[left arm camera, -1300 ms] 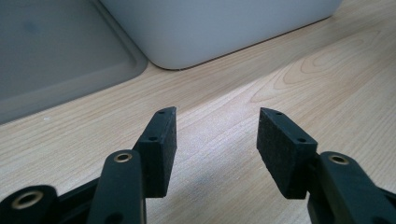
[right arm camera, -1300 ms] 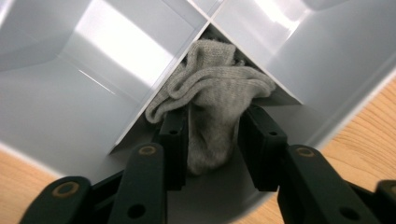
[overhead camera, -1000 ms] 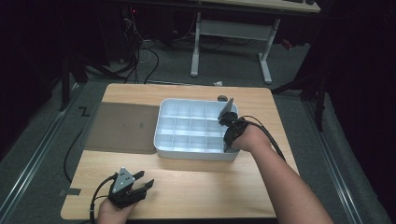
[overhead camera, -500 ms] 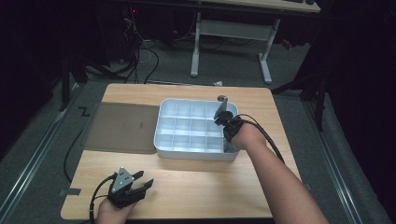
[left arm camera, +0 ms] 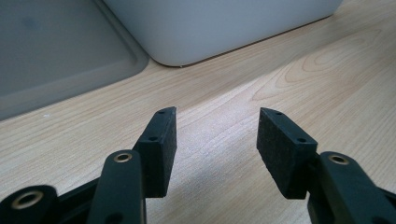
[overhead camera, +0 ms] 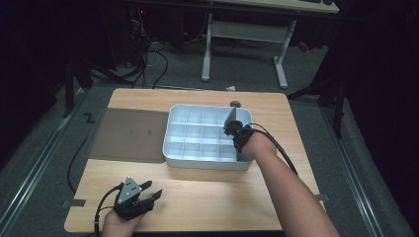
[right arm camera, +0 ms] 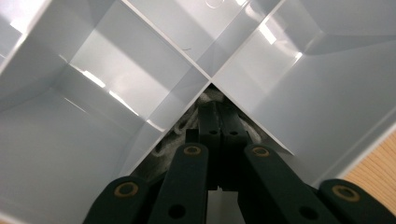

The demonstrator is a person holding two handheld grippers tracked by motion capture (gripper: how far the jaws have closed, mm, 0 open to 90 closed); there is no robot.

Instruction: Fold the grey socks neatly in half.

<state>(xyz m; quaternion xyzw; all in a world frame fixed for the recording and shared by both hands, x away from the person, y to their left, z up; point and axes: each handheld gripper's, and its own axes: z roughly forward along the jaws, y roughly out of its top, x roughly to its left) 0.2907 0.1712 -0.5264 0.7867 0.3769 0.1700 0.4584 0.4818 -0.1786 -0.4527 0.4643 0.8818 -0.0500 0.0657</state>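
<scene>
- Looking down from the high view, a white divided tray [overhead camera: 197, 155] sits near the middle of a wooden table [overhead camera: 207, 197], its long side running left to right, with a grey mat [overhead camera: 129, 134] touching its left wall. The right gripper [overhead camera: 232, 129] reaches into a compartment at the tray's right end, its hand and forearm coming in from the bottom right. The left gripper [overhead camera: 148, 195] rests on the table's near left edge, well apart from the tray, pointing right and a little away from the person. A small dark round thing [overhead camera: 235, 104] lies on the table just behind the tray; what it is cannot be told.
- In the left gripper view, the two jaws stand wide apart with bare wood between them. The tray's rounded white corner [left arm camera: 210, 28] and the mat's edge [left arm camera: 60, 56] lie ahead, touching neither jaw. No writing can be read.
- In the right gripper view, the jaws have just been closing and now meet, tips down in a corner where the tray's dividers [right arm camera: 205, 74] cross. Something pale and fuzzy [right arm camera: 208, 98] lies around the tips at the compartment floor; whether it is pinched cannot be told. No label shows.
</scene>
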